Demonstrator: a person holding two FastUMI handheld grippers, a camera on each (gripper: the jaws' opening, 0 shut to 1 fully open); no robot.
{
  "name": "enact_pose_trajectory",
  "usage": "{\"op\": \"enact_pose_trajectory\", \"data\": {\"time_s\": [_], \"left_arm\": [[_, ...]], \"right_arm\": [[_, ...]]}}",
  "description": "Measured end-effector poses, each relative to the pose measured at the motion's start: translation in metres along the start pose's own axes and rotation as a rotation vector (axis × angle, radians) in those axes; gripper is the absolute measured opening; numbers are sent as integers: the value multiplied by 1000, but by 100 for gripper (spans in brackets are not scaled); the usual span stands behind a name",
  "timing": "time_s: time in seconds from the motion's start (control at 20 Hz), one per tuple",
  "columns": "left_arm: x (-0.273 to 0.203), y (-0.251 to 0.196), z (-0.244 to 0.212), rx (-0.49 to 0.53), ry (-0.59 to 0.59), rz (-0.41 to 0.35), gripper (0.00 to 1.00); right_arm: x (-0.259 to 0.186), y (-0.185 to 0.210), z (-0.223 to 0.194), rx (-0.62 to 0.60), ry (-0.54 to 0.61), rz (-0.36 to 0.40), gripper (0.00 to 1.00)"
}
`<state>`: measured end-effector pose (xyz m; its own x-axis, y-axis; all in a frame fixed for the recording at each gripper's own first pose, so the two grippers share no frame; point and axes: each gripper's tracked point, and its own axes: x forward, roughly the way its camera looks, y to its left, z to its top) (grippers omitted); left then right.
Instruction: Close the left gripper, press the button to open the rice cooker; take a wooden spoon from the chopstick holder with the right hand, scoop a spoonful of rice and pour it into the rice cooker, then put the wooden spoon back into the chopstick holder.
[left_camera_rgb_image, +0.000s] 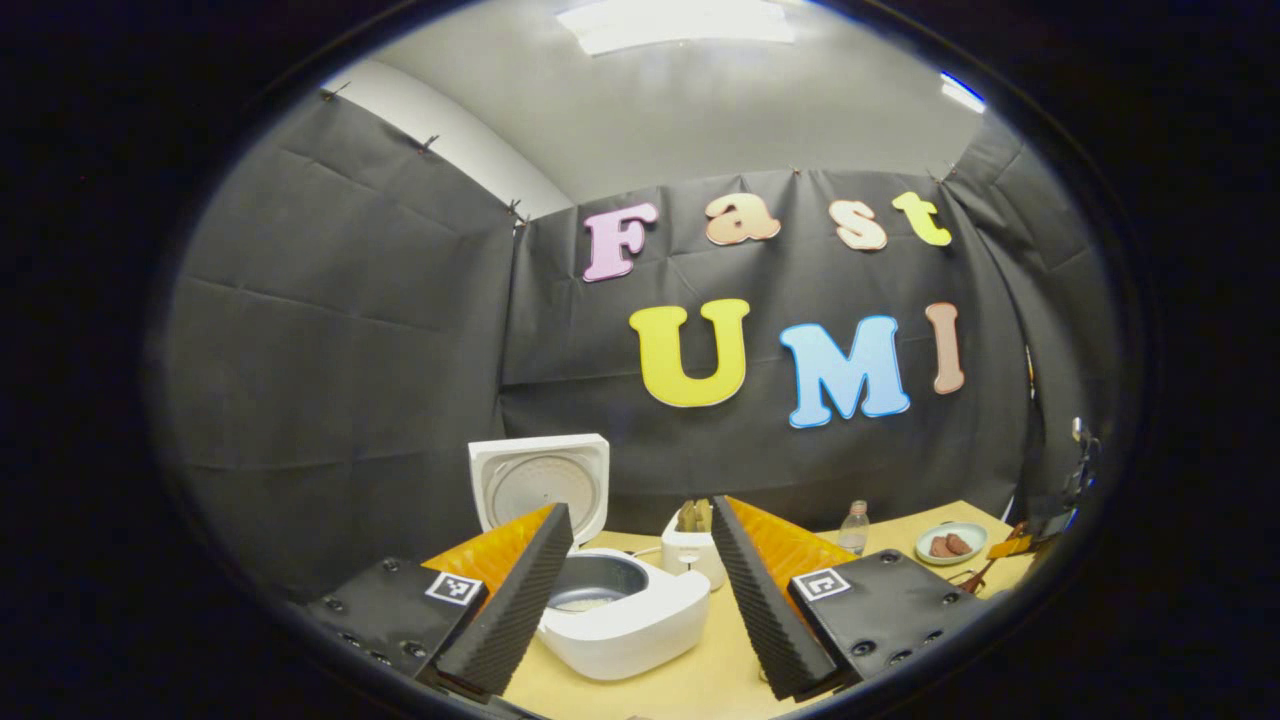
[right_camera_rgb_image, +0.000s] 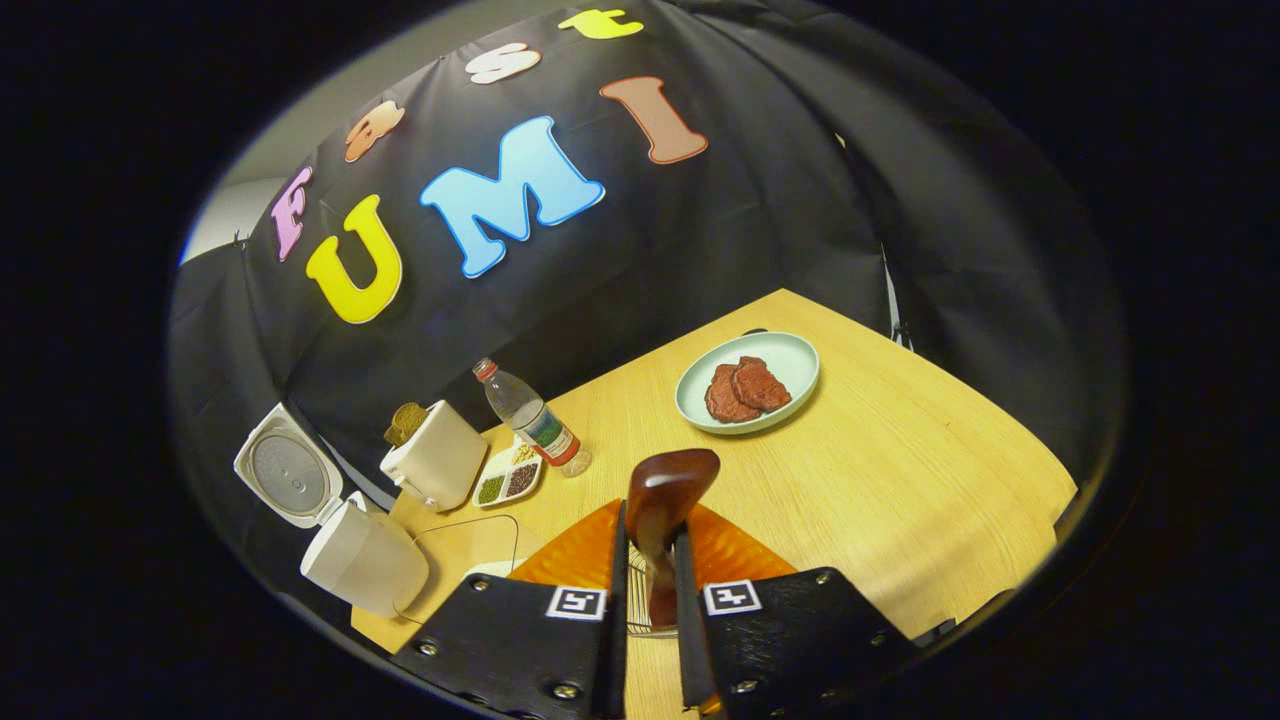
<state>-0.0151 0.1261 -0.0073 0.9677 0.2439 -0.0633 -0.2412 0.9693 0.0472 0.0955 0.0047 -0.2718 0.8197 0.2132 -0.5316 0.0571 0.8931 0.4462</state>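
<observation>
**Spoon in grip, cooker lid up: the return to the holder looks next**

In the right gripper view, the right gripper (right_camera_rgb_image: 648, 570) has its jaws clamped on the handle of the wooden spoon (right_camera_rgb_image: 665, 495), whose dark bowl rises just ahead of the jaws above the table (right_camera_rgb_image: 900, 470). Below the jaws sits part of a wire rack (right_camera_rgb_image: 635, 600); whether this is the chopstick holder cannot be told. Whether the spoon bowl carries rice cannot be seen from this side.

Ahead and left of those jaws stand a bottle (right_camera_rgb_image: 530, 418) and a small divided dish (right_camera_rgb_image: 508, 478), with a white box (right_camera_rgb_image: 435, 455) just beyond. Farther left is the rice cooker (right_camera_rgb_image: 365, 555), lid upright. Ahead to the right, well apart, lies a plate (right_camera_rgb_image: 748, 382) of reddish food.

In the left gripper view, the left gripper (left_camera_rgb_image: 640, 590) hangs with jaws apart, the cooker (left_camera_rgb_image: 625, 610) between and just beyond them. Pale grains appear to lie in its pot, so the pour is probably done.

If so, the step in hand is the return. Doing it well means keeping the clamp firm, holding the spoon near upright, lining the handle over the holder's opening before lowering, and parting the jaws only once the spoon is seated. The left gripper is best kept clear of the cooker lid.
</observation>
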Motion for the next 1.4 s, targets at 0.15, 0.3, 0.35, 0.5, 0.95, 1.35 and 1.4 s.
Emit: {"op": "enact_pose_trajectory", "data": {"time_s": [0.15, 0.3, 0.35, 0.5, 0.95, 1.35, 1.4], "left_arm": [[3, -2, -4, -6, 13, 6, 96], [8, -3, -4, -4, 10, 19, 99], [9, -3, -2, -5, 7, 24, 97], [18, 3, 2, -2, -5, 56, 99], [104, 63, 15, 0, 21, 152, 97], [207, 117, 16, 13, 51, 192, 96], [218, 122, 16, 19, 53, 197, 97]], "right_arm": [[-16, -6, 12, -87, -41, -23, 75], [-43, -18, 40, -243, -137, -104, 99], [-51, -17, 49, -284, -161, -113, 99], [-80, -3, 71, -355, -219, -94, 99], [-142, 35, 102, -432, -359, -118, 99], [-156, 58, 92, -451, -376, -179, 99], [-157, 65, 90, -452, -382, -176, 99]]}}
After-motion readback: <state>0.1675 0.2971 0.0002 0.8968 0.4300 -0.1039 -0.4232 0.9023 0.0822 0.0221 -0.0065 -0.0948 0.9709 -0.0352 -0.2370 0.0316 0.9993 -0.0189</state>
